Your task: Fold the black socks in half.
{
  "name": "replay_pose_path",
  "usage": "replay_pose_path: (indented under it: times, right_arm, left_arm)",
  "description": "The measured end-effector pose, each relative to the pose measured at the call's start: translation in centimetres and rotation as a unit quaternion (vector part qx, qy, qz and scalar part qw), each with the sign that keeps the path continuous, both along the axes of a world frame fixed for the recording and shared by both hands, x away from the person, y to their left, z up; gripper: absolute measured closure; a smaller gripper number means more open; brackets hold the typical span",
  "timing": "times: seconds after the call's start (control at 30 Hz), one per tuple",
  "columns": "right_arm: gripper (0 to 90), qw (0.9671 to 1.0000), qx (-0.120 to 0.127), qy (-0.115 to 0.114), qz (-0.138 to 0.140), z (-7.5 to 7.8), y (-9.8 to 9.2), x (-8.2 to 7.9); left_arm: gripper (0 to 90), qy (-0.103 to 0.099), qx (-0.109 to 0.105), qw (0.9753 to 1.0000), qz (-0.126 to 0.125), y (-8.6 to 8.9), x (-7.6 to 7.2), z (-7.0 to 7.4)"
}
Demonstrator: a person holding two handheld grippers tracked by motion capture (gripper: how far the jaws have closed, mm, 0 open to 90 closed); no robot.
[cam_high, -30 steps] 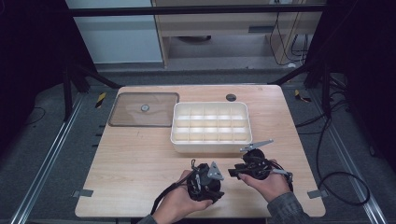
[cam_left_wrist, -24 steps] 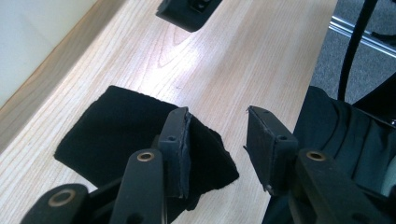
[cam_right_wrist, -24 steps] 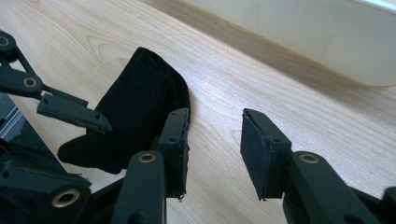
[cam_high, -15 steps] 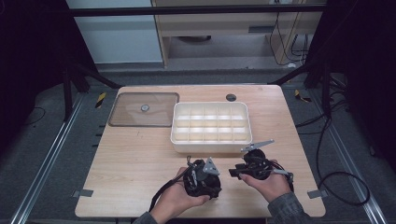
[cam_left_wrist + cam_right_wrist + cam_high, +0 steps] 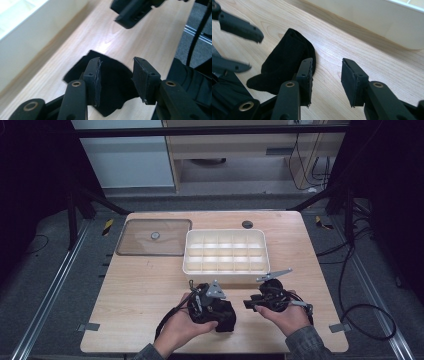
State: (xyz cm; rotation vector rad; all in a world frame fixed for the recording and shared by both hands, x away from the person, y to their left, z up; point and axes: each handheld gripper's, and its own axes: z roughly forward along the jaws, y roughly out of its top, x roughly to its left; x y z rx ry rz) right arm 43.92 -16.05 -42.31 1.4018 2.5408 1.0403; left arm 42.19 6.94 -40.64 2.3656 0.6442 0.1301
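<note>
A crumpled black cloth (image 5: 227,319) lies on the wooden table (image 5: 145,290) near its front edge. In the left gripper view the cloth (image 5: 110,72) sits just under and beyond my left gripper (image 5: 116,75), whose jaws stand apart with nothing pinched. My left gripper (image 5: 220,306) points right towards my right gripper (image 5: 250,303). The right gripper (image 5: 327,75) is open over bare wood, with the cloth (image 5: 287,57) just to the left of its left jaw. The two grippers face each other a short gap apart.
A white compartment tray (image 5: 226,270) stands just beyond both grippers, its side wall (image 5: 372,17) close by. A clear lid with a small knob (image 5: 154,236) lies at the back left. A dark round hole (image 5: 247,224) marks the table's far edge.
My left gripper has edged slightly forward and left, and the black cloth now shows beside it. The right hand has barely moved.
</note>
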Motion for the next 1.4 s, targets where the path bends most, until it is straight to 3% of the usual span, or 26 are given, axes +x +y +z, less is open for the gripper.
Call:
replay_pose_path:
  times: [0.3,0.33,0.43,0.5,0.53,0.57,0.6,0.7,0.73,0.77,0.8,0.83,0.87,0.9,1.03,1.1,1.17,1.33,1.37,1.4]
  right_arm:
    - [58.7,1.0000,0.001,-0.002,0.003,-0.3,1.3,-0.1]
    - [57.9,1.0000,0.001,-0.003,0.005,-0.3,1.4,-0.1]
    - [56.6,1.0000,0.005,-0.002,0.003,0.0,1.7,-0.1]
    - [55.1,1.0000,0.007,-0.006,0.002,0.2,2.0,0.0]
    - [53.0,0.9999,0.010,-0.008,0.002,0.3,2.3,0.1]
    - [53.0,0.9999,0.010,-0.008,0.002,0.3,2.3,0.1]
    - [51.7,0.9999,0.013,-0.008,0.002,0.3,2.5,0.1]
    - [46.8,0.9999,0.011,-0.007,0.001,0.3,3.1,0.1]
    - [46.8,0.9999,0.011,-0.007,0.001,0.3,3.1,0.1]
    - [43.2,1.0000,0.006,-0.007,-0.003,0.4,3.3,0.1]
    - [43.2,1.0000,0.006,-0.007,-0.003,0.4,3.3,0.1]
    - [41.1,0.9999,0.003,-0.009,-0.007,0.4,3.4,0.1]
    - [41.1,0.9999,0.003,-0.009,-0.007,0.4,3.4,0.1]
    - [38.3,0.9999,0.002,-0.008,-0.012,0.5,3.5,0.1]
    - [35.3,0.9999,-0.003,-0.007,-0.014,0.6,3.7,0.1]
    - [33.0,0.9999,-0.005,-0.004,-0.014,0.6,3.9,0.2]
    - [29.9,0.9999,-0.007,-0.002,-0.010,0.6,4.3,0.2]
    - [29.5,0.9999,-0.009,0.001,-0.006,0.6,4.9,0.3]
    - [29.8,0.9999,-0.012,0.002,-0.005,0.4,5.1,0.4]
    - [30.4,0.9998,-0.017,0.006,-0.002,-0.1,5.5,0.5]
  left_arm:
    - [50.4,-0.015,0.003,0.9985,0.053,3.7,1.3,-0.2]
    - [48.5,-0.021,0.003,0.9971,0.073,4.8,1.6,-0.6]
    - [44.3,-0.023,0.000,0.9952,0.095,6.2,1.8,-1.0]
    - [38.8,-0.028,0.004,0.9923,0.120,7.7,2.1,-1.5]
    - [33.8,-0.027,-0.002,0.9896,0.141,9.3,2.3,-2.0]
    - [30.8,-0.027,-0.002,0.9896,0.141,9.3,2.3,-2.0]
    - [30.8,-0.029,-0.002,0.9878,0.153,10.1,2.4,-2.2]
    - [17.2,-0.041,0.015,0.9814,0.187,12.3,2.7,-3.0]
    - [17.2,-0.040,0.016,0.9796,0.196,13.1,2.8,-3.3]
    - [13.9,-0.041,0.019,0.9761,0.212,14.4,2.9,-3.9]
    - [12.3,-0.041,0.019,0.9761,0.212,14.4,2.9,-3.9]
    - [11.0,-0.043,0.026,0.9732,0.224,15.5,3.0,-4.6]
    - [9.5,-0.043,0.026,0.9732,0.224,15.5,3.0,-4.6]
    - [8.8,-0.042,0.026,0.9710,0.234,16.6,3.2,-5.2]
    - [6.0,-0.046,0.026,0.9684,0.244,18.2,3.3,-6.1]
    - [6.0,-0.050,0.021,0.9644,0.259,19.1,3.5,-6.7]
    - [5.4,-0.062,0.040,0.9606,0.268,20.1,3.6,-7.2]
    - [4.8,-0.055,0.042,0.9595,0.273,21.0,3.8,-7.9]
    - [4.8,-0.052,0.043,0.9583,0.278,21.2,3.8,-8.1]
    - [4.8,-0.046,0.046,0.9554,0.288,21.7,4.0,-8.6]
